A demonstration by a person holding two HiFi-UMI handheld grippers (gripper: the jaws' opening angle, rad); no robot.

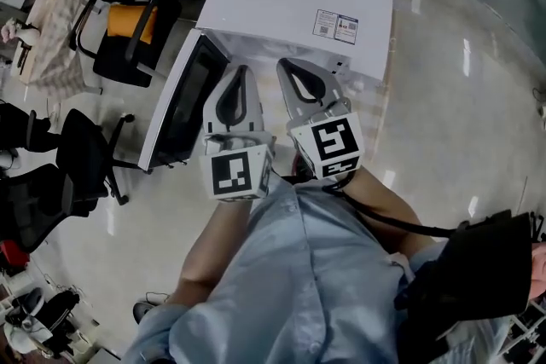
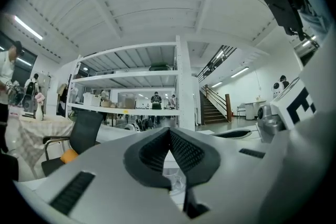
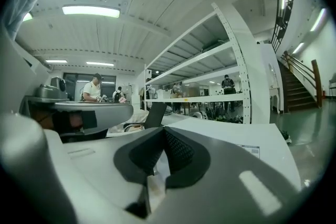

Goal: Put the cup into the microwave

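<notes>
The white microwave [image 1: 290, 0] stands below me with its dark glass door [image 1: 183, 102] swung open to the left. My two grippers are side by side in front of its opening. My left gripper [image 1: 241, 72] is shut, its tips meeting [image 2: 169, 131]. My right gripper [image 1: 286, 64] is shut as well [image 3: 163, 129], with the microwave's top [image 3: 236, 134] and a label [image 3: 251, 150] just beyond it. Neither gripper holds anything that I can see. The cup is not plainly in sight; only a small glassy shape [image 2: 175, 180] shows through the gap behind the left jaws.
A black office chair with an orange cushion [image 1: 128, 21] stands at the upper left, and more black chairs [image 1: 77, 158] are at the left. Glossy floor [image 1: 461, 98] lies right of the microwave. White shelving [image 2: 131, 76], stairs [image 2: 215, 107] and distant people fill the background.
</notes>
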